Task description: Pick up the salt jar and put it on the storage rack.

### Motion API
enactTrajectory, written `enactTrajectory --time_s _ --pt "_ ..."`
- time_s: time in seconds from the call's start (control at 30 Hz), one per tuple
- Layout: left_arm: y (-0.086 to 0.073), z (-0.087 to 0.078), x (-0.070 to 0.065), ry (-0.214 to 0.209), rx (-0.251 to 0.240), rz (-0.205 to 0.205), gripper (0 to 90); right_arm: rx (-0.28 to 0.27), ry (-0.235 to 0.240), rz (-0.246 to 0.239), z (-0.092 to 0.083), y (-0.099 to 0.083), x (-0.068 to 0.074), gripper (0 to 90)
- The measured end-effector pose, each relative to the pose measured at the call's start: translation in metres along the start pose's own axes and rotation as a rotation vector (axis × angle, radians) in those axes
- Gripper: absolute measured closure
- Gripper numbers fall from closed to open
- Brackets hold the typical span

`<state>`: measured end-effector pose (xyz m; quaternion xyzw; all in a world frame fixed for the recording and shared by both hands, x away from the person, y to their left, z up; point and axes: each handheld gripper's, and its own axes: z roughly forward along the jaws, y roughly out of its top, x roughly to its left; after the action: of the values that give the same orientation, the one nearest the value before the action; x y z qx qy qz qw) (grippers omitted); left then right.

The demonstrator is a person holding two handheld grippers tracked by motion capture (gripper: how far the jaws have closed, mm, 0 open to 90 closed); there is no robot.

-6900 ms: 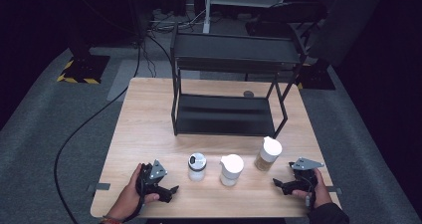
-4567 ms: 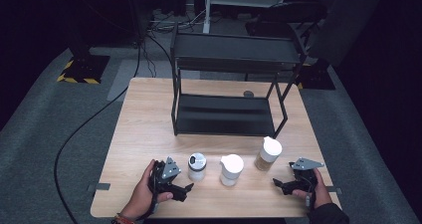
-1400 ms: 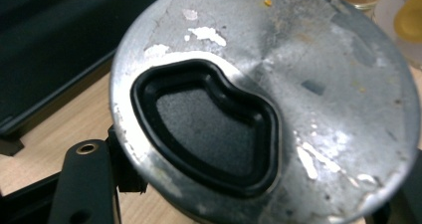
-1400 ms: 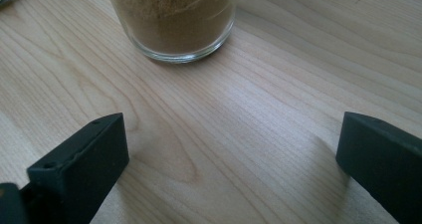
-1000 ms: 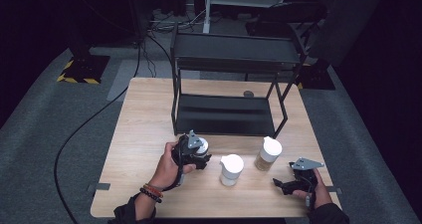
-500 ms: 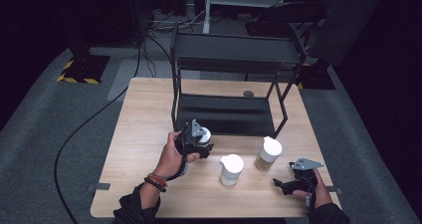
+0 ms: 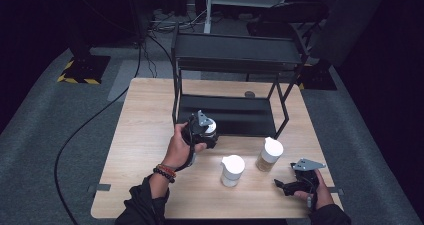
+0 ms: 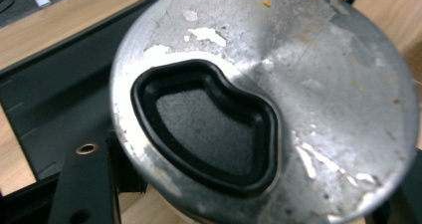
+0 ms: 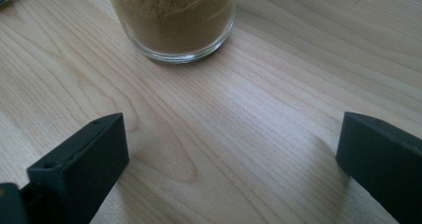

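Note:
My left gripper (image 7: 204, 131) is shut on a small jar with a worn metal lid (image 8: 278, 84), held off the table just in front of the lower shelf (image 7: 235, 116) of a black two-tier rack (image 7: 235, 50). In the left gripper view the lid, with its black moulded inset, hangs over the shelf's front edge. My right gripper (image 7: 287, 186) rests open near the table's front right corner, nothing between its jaws (image 9: 231, 149). A glass jar of brown powder (image 9: 174, 20) with a white cap (image 7: 270, 154) stands just beyond it.
A second white-capped jar (image 7: 232, 170) stands on the wooden table (image 7: 145, 115) at the front middle. A small round object (image 7: 249, 94) lies behind the rack's lower shelf. A black cable (image 7: 85, 130) runs over the grey floor at the left.
My left gripper moved from the table's front left to the metal-lidded jar, took hold of it and has carried it up and away toward the rack. The right gripper has stayed put.

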<state>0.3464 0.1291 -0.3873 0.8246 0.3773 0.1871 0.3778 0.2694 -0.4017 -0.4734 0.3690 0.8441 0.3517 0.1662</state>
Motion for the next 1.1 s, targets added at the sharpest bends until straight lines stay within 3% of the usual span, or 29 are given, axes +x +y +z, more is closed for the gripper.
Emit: enactTrajectory --time_s 0.5,1.1 --pt "0.015 0.018 0.012 0.062 0.017 -0.062 30.2 0.0 0.0 0.0 0.0 0.0 0.0 0.0" --pt "0.039 0.042 0.031 0.097 0.044 -0.121 30.2 0.0 0.0 0.0 0.0 0.0 0.0 0.0"
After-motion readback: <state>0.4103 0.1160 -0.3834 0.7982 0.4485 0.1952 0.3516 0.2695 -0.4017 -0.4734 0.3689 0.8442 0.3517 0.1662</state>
